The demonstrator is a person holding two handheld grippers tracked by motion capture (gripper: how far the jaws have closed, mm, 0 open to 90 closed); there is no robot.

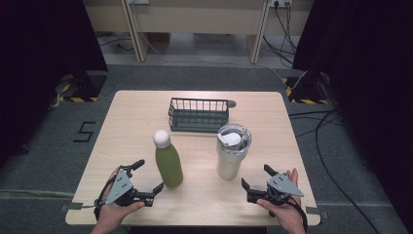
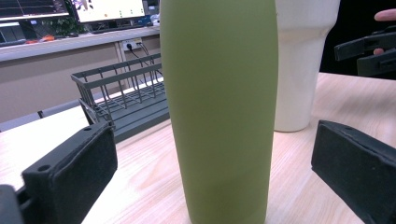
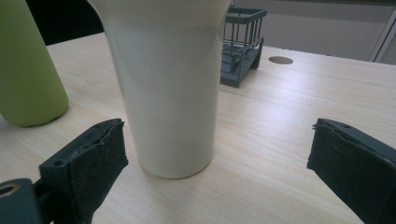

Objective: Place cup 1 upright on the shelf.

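A green bottle (image 1: 168, 165) with a white cap stands upright at the table's middle front. Just left of it my left gripper (image 1: 148, 176) is open, its jaws pointing at the bottle (image 2: 219, 107) without touching it. A cream tumbler (image 1: 232, 152) with a clear lid stands to the bottle's right. My right gripper (image 1: 255, 177) sits open near the front right, its jaws spread wide before the tumbler (image 3: 168, 88) and apart from it. The green bottle (image 3: 28, 70) is at the left of the right gripper view.
A dark wire basket (image 1: 198, 115) stands at the back middle of the wooden table (image 1: 131, 117), seen too as the basket (image 2: 123, 100) and the basket (image 3: 243, 44). A round cable hole (image 3: 281, 60) lies beside it. Bare wood surrounds both grippers.
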